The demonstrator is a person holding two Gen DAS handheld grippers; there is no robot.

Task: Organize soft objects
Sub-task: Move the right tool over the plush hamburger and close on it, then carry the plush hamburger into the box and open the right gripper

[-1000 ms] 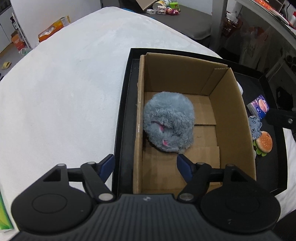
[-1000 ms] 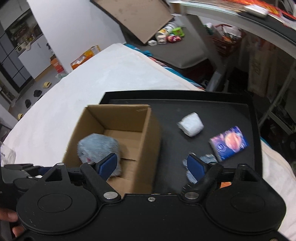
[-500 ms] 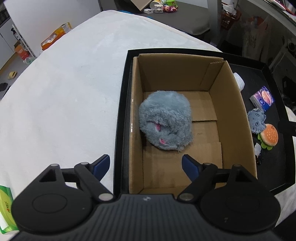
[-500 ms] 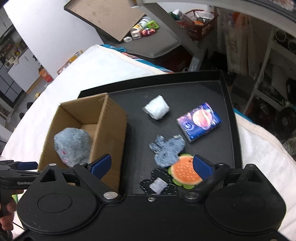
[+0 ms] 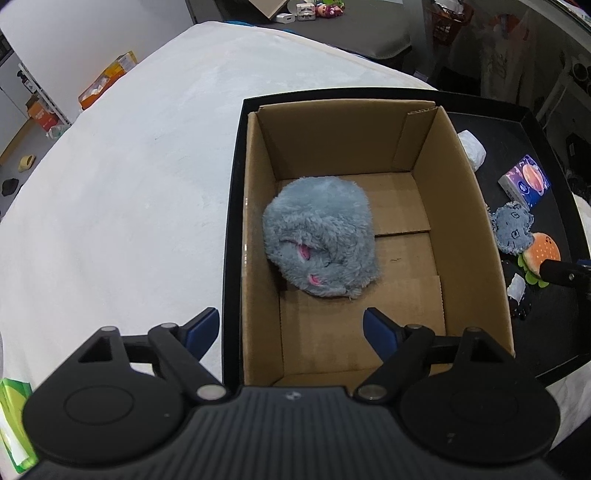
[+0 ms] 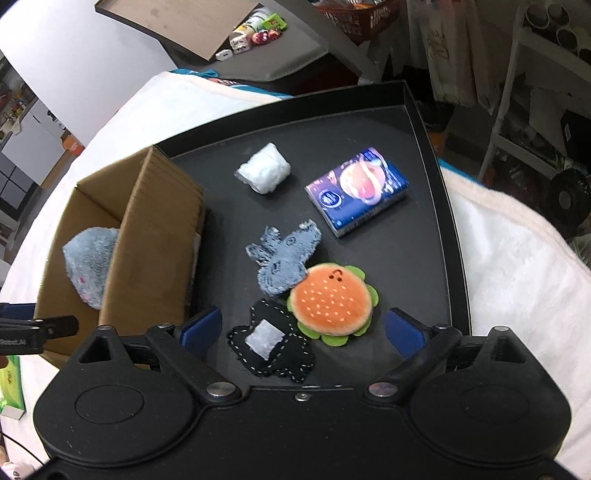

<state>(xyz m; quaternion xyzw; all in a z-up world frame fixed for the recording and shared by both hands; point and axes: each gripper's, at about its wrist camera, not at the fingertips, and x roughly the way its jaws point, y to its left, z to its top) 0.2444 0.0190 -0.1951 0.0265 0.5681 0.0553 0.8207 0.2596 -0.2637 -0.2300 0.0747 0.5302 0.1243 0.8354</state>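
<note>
A grey plush toy (image 5: 321, 236) lies in the cardboard box (image 5: 465, 236) on the black tray (image 5: 232, 236). My left gripper (image 5: 291, 332) hangs open above the box's near end, empty. My right gripper (image 6: 303, 328) stands open over the tray, above a black stitched patch (image 6: 273, 349) and an orange burger plush (image 6: 330, 299). A denim rabbit-shaped piece (image 6: 284, 258), a white wad (image 6: 264, 171) and a blue tissue pack (image 6: 356, 190) lie farther off. The box (image 6: 147, 254) with the grey plush (image 6: 90, 264) sits to the left.
The tray (image 6: 424, 125) rests on a white fluffy cover (image 5: 122, 206). A green packet (image 5: 14, 417) lies at the near left edge. Beyond the bed stand a dark table with small toys (image 6: 258, 33) and shelving (image 6: 535, 74).
My right gripper has swung right and sunk from above the box to above the burger plush and black patch, its jaws wider. My left gripper's jaws also widened; it barely moved.
</note>
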